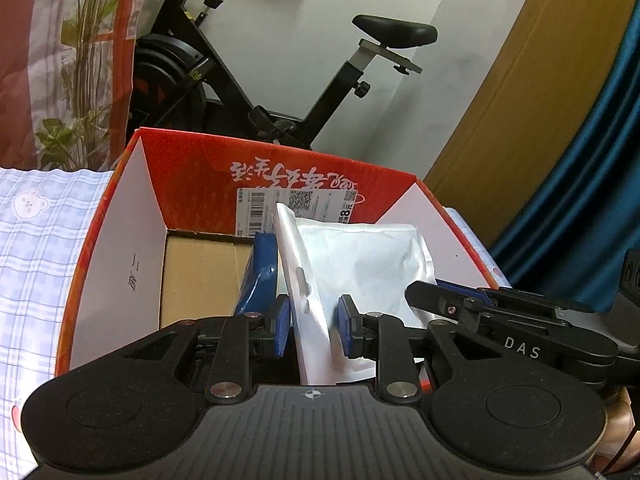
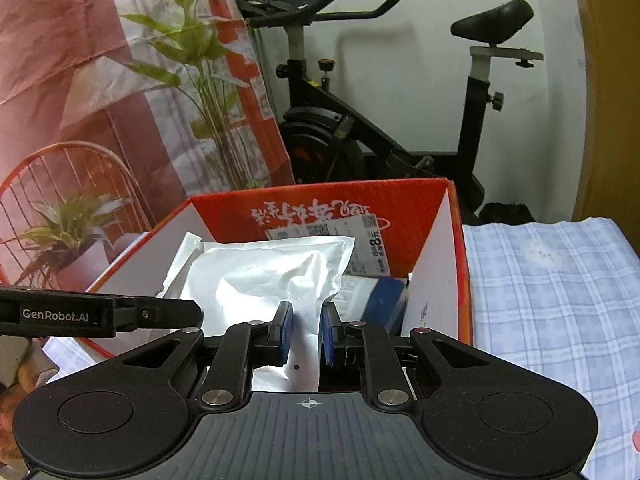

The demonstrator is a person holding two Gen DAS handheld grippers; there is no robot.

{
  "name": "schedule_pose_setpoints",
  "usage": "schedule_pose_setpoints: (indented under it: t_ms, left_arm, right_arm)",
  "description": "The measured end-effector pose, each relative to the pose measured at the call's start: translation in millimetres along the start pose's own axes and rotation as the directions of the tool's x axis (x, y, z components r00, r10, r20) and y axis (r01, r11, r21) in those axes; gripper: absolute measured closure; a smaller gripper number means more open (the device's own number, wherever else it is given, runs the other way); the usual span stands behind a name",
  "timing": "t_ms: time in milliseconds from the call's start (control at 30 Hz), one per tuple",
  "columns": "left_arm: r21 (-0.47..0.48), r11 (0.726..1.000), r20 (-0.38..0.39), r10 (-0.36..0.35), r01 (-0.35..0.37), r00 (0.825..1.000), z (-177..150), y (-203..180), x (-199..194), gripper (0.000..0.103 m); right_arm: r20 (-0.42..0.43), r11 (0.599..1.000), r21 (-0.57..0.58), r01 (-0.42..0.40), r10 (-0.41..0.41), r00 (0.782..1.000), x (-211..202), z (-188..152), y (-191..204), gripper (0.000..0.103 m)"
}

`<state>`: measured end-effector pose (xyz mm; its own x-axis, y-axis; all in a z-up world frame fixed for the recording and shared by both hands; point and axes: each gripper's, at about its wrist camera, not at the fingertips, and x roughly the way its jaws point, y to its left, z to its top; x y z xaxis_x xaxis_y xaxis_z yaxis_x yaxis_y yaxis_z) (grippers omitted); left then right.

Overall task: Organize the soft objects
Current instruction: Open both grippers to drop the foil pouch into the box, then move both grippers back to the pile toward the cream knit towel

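I have both grippers, left gripper [image 1: 312, 322] and right gripper [image 2: 307, 330], clamped on the white pouch's [image 1: 360, 256] near edges above the red carton [image 1: 120, 240]; bare cardboard floor [image 1: 200, 268] lies left of the pouch.

Home, bedroom or spare room by the looks. Exercise bike [image 1: 280, 80] parked against a white wall, bed with blue checked bear-print sheet [image 2: 560, 300], teal curtain [image 1: 580, 200], wooden door [image 1: 520, 100], plant-print hanging cloth [image 2: 100, 100]. Domestic clutter, no work fixtures.
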<state>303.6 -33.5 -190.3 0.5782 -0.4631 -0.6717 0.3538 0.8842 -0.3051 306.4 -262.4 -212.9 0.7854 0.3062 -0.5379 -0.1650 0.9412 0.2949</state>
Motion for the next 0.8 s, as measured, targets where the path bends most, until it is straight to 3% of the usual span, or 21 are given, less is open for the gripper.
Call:
schedule_pose_setpoints:
  t_ms: [333, 800]
  left_arm:
    - [-0.018, 1.000, 0.015, 0.004, -0.003, 1.000, -5.6, 3.1, -9.8, 0.071]
    - [0.102, 0.993, 0.138, 0.043, -0.057, 0.990, -25.2, -17.6, -86.4, 0.070]
  right_arm:
    - [-0.040, 0.999, -0.030, 0.041, -0.042, 0.998, -4.5, -15.1, 9.2, 0.079]
    - [0.097, 0.989, -0.140, 0.041, -0.027, 0.995, -70.5, -21.8, 31.8, 0.078]
